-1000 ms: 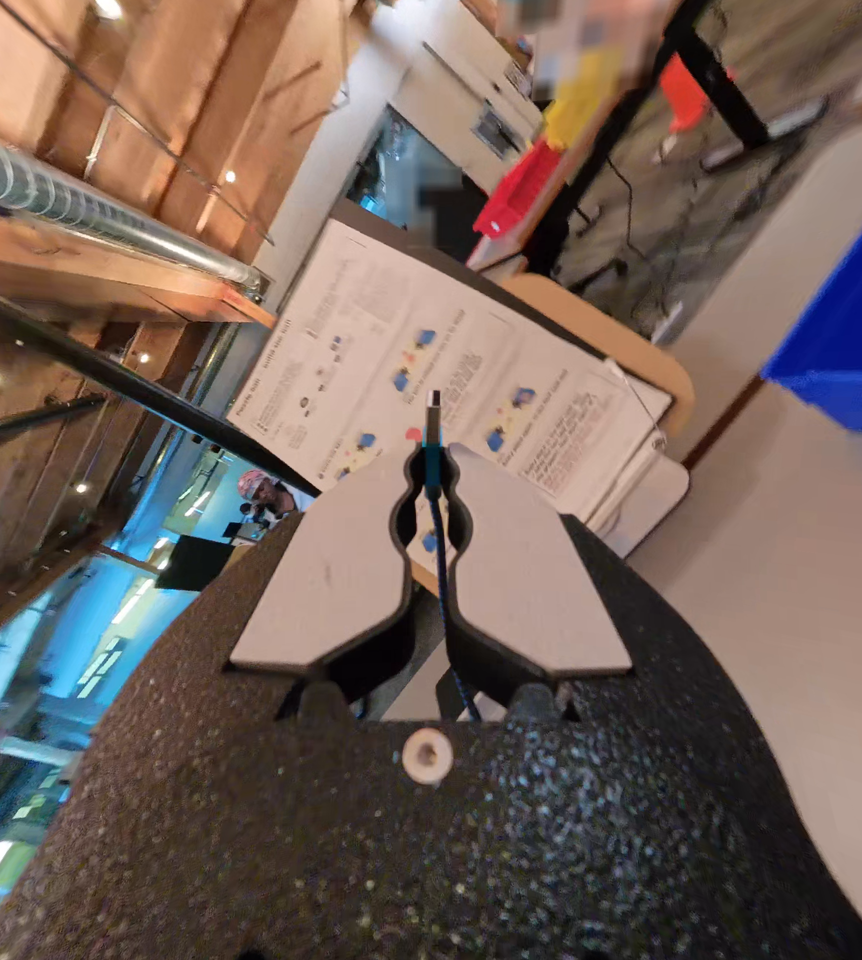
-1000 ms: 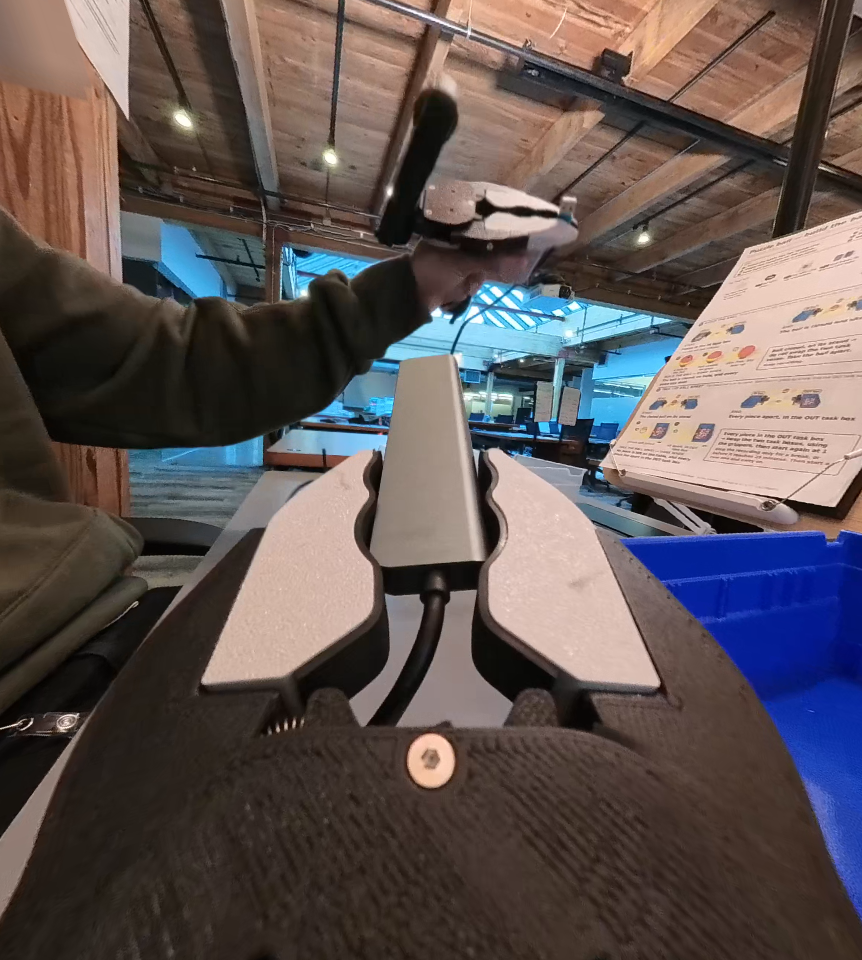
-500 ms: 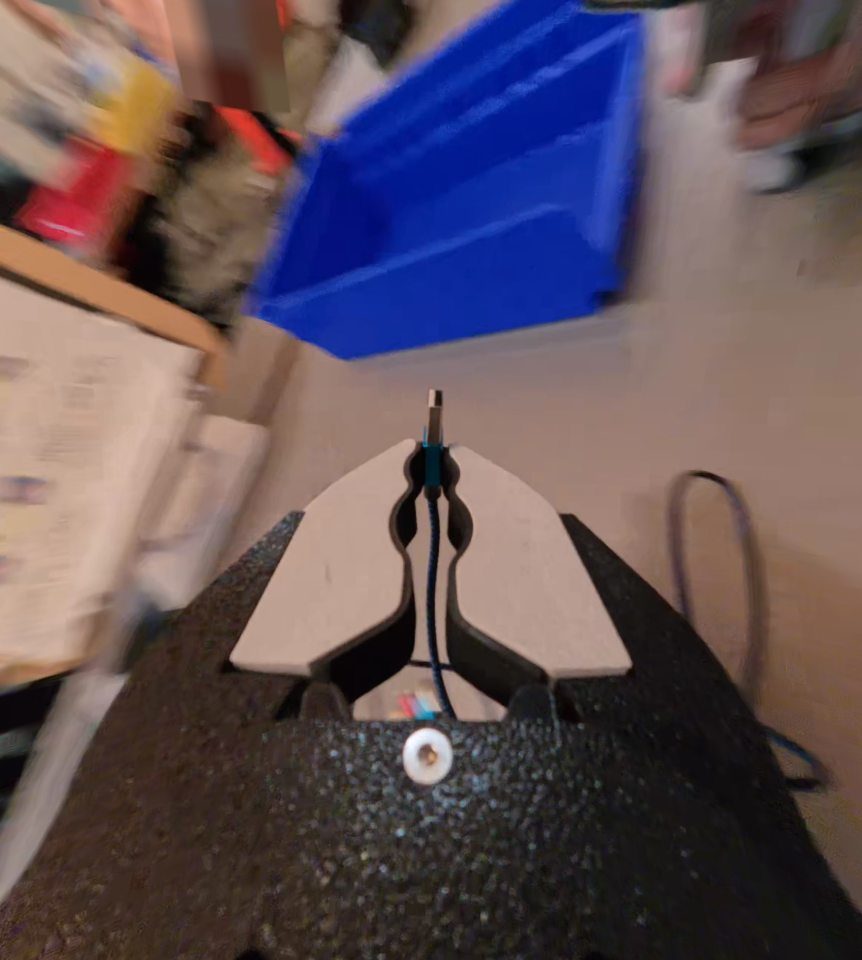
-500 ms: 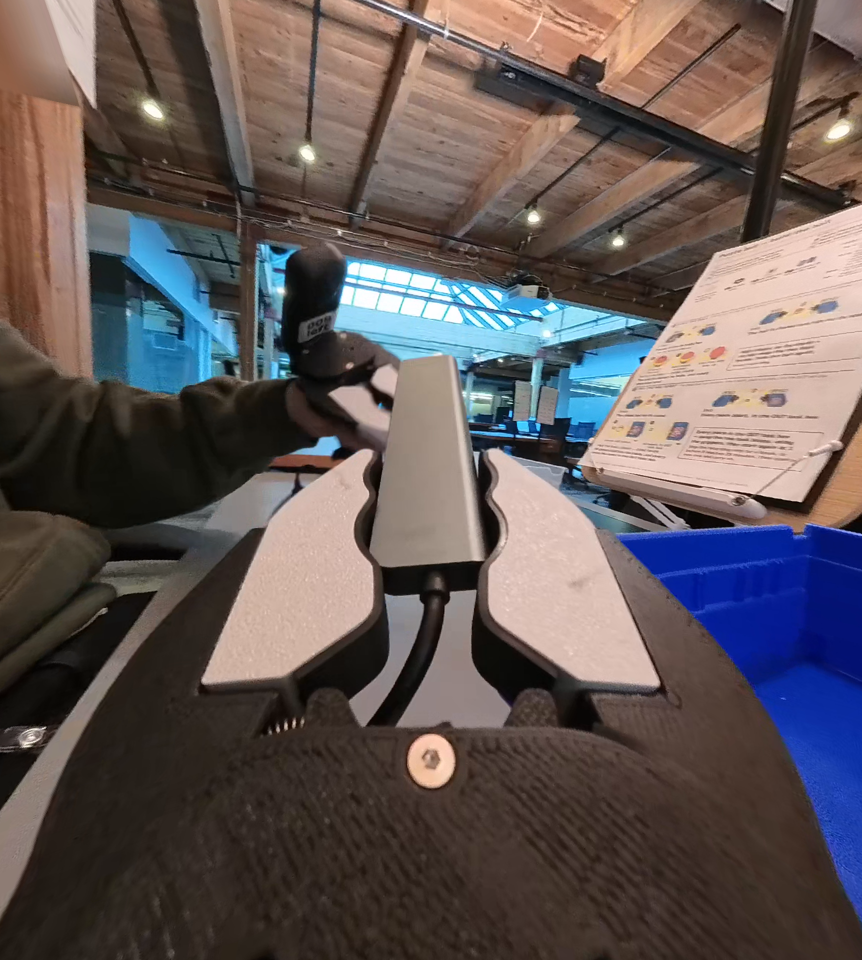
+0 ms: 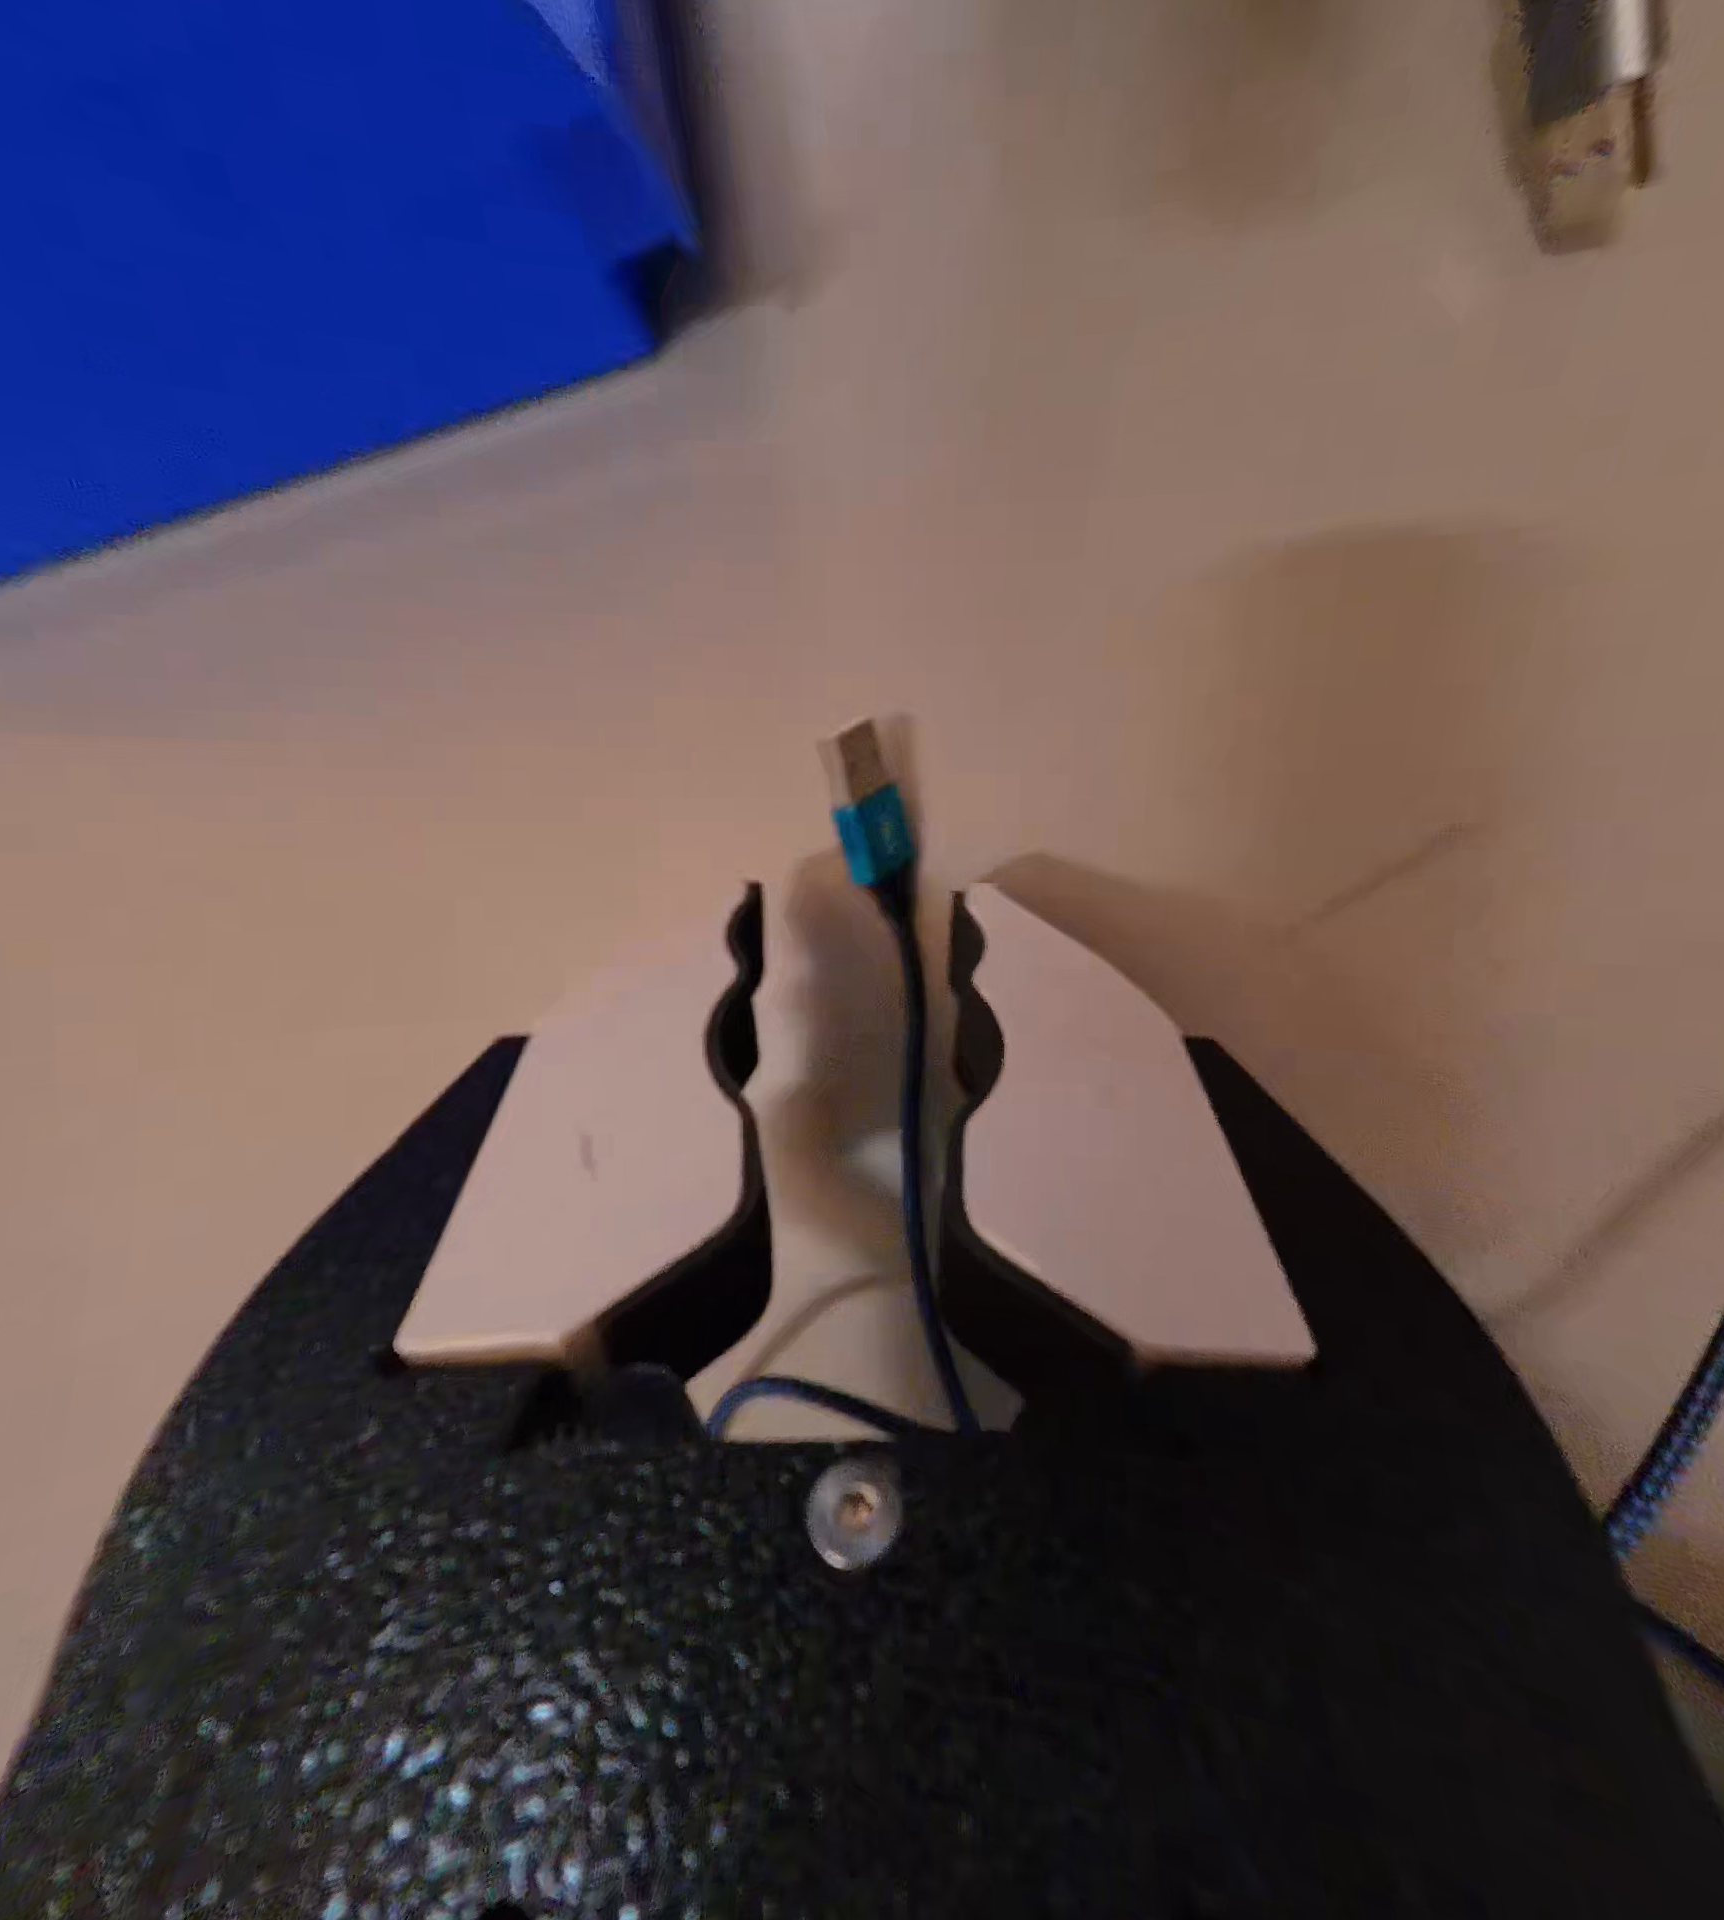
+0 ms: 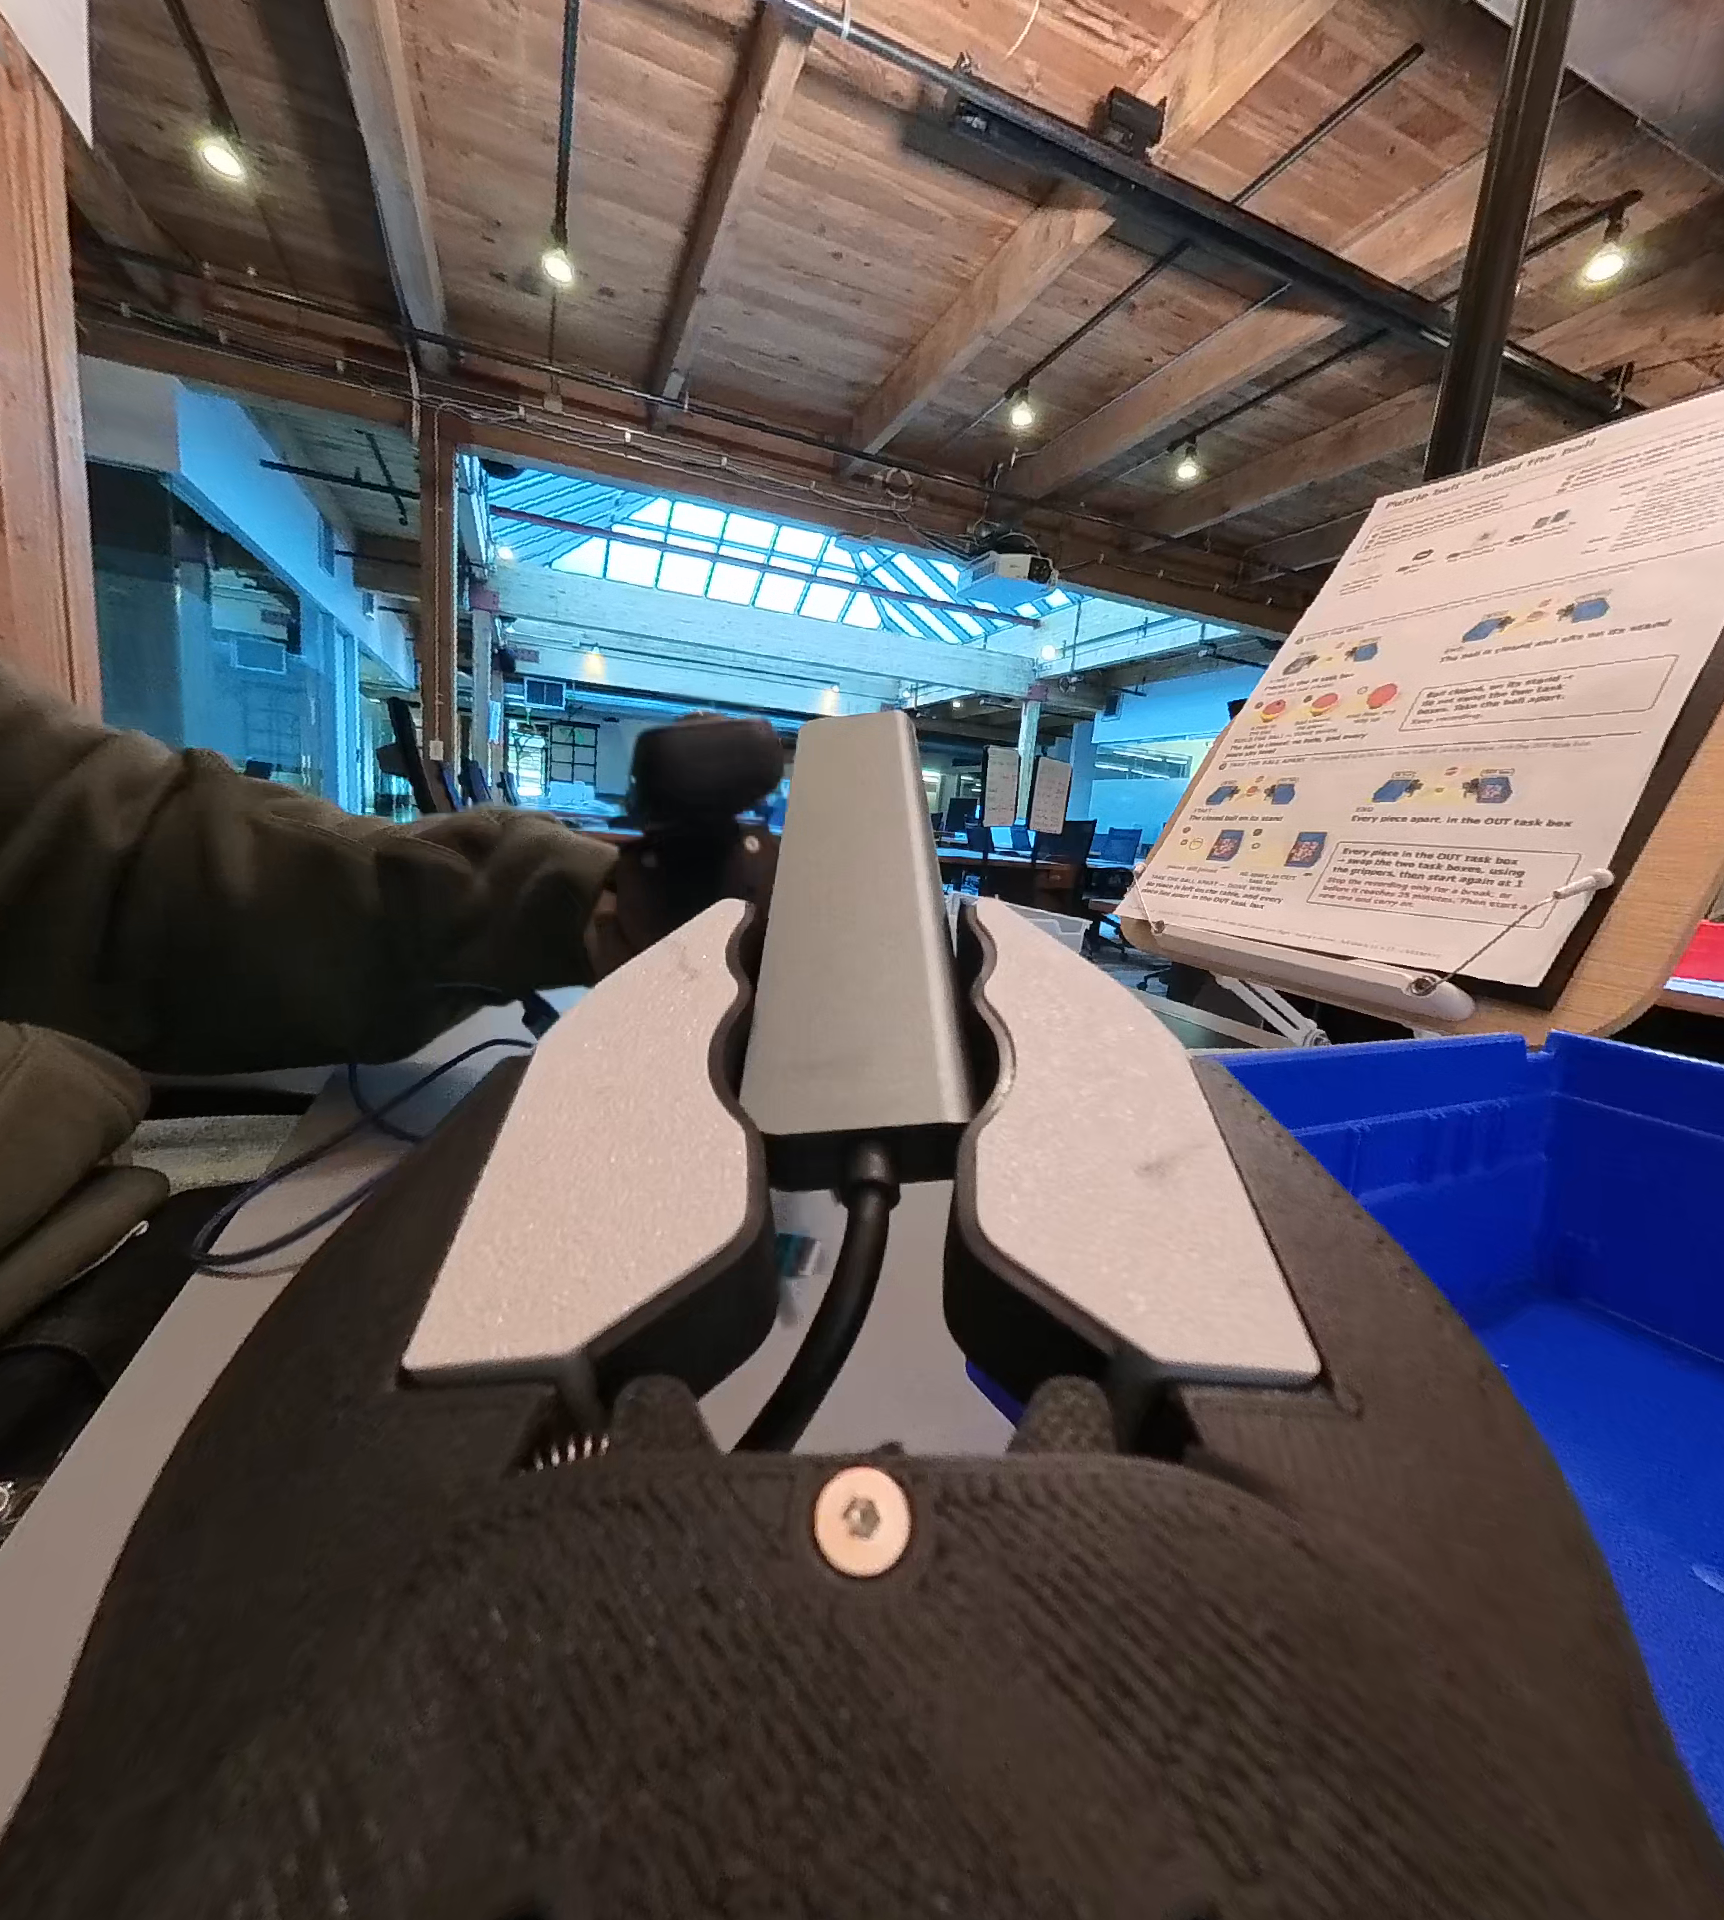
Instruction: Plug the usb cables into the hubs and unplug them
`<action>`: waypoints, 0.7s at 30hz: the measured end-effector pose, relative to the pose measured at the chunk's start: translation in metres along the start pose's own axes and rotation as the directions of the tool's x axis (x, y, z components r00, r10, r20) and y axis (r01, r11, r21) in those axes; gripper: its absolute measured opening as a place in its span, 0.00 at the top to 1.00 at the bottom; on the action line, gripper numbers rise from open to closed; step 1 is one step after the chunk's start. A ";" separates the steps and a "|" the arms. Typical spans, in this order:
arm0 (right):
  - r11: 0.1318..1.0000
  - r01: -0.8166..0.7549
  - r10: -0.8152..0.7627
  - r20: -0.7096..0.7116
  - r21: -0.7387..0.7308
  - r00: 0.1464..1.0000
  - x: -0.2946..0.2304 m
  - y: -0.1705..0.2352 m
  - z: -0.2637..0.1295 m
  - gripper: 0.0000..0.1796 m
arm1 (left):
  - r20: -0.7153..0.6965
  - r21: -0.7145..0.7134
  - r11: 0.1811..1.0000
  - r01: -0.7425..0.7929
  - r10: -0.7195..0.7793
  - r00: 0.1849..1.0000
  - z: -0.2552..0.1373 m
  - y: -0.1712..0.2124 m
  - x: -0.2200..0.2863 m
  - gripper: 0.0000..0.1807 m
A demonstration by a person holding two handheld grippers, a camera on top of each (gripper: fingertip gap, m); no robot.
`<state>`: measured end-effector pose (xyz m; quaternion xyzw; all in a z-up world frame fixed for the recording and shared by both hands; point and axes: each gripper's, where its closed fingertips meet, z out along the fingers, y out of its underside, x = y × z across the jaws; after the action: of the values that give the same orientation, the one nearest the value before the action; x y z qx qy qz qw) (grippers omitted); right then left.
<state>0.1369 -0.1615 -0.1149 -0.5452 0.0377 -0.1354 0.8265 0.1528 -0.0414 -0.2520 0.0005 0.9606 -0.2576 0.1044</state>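
In the left wrist view my left gripper (image 5: 858, 891) is open, low over the beige table (image 5: 318, 831). The blue braided USB cable runs between its jaws without being pinched. Its teal plug (image 5: 873, 831) with a metal tip lies just past the fingertips. My right gripper (image 6: 858, 914) is shut on a grey metal hub (image 6: 853, 935), held upright with its black lead hanging below. In the right wrist view the left gripper (image 6: 702, 769) sits low behind the hub, in a sleeved hand.
A blue bin stands on the table to the right (image 6: 1564, 1195) and shows at the upper left of the left wrist view (image 5: 266, 260). An instruction board (image 6: 1512, 727) stands behind it. Loose braided cable (image 5: 1720, 1351) lies at the right. A blurred grey metal piece (image 5: 1585, 114) is at top right. The gap from one gripper's tips to the other's is roughly 20 cm. It is some 12 cm from my right tips to the blurred grey metal piece (image 5: 1585, 114).
My left gripper swung down from pointing at the board to the table and opened, letting go of the USB plug. My right gripper kept its hold on the hub.
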 end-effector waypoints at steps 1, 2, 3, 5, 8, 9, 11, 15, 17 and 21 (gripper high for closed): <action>1.000 -0.002 0.002 -0.001 0.001 1.000 0.000 0.000 0.000 0.80 | 0.081 -0.011 1.000 -0.009 0.010 0.997 -0.008 -0.001 -0.009 0.80; 1.000 -0.004 0.004 -0.003 0.001 1.000 0.001 0.000 0.000 0.80 | 0.173 -0.029 1.000 -0.011 0.016 0.985 -0.019 -0.002 -0.019 0.79; 1.000 -0.005 0.005 -0.003 0.001 1.000 0.001 0.000 0.000 0.80 | 0.252 -0.042 0.999 -0.011 0.022 0.968 -0.031 -0.004 -0.025 0.79; 1.000 -0.002 0.002 -0.005 -0.001 1.000 0.002 0.000 0.000 0.80 | 0.302 -0.038 0.999 -0.003 0.014 0.953 -0.048 -0.013 -0.015 0.77; 1.000 -0.001 0.001 -0.018 0.000 1.000 0.005 0.000 -0.001 0.80 | 0.303 -0.069 0.997 -0.017 0.037 0.952 -0.045 -0.019 0.010 0.79; 1.000 -0.002 0.002 -0.028 0.002 1.000 0.007 0.000 -0.001 0.80 | 0.308 -0.091 0.995 -0.036 0.062 0.949 -0.039 -0.019 0.013 0.80; 1.000 0.002 -0.001 -0.044 0.008 0.999 0.009 -0.001 -0.003 0.80 | 0.330 -0.092 0.995 -0.026 0.055 0.942 -0.025 -0.018 0.010 0.82; 1.000 0.021 -0.021 -0.071 0.004 0.997 0.011 -0.002 -0.004 0.80 | 0.345 -0.021 0.990 0.138 -0.122 0.931 0.001 -0.018 -0.006 0.85; 1.000 0.025 -0.024 -0.076 0.005 0.997 0.011 -0.002 -0.005 0.80 | 0.344 -0.002 0.980 0.201 -0.188 0.920 0.009 -0.019 -0.004 0.85; 1.000 0.018 -0.017 -0.087 0.010 0.996 0.014 -0.003 -0.006 0.80 | 0.384 0.015 0.968 0.251 -0.237 0.892 0.018 -0.024 -0.002 0.82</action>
<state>0.1486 -0.1715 -0.1134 -0.5346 0.0678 -0.1664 0.8258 0.1574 -0.0710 -0.2546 -0.1722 0.9184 -0.2468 0.2569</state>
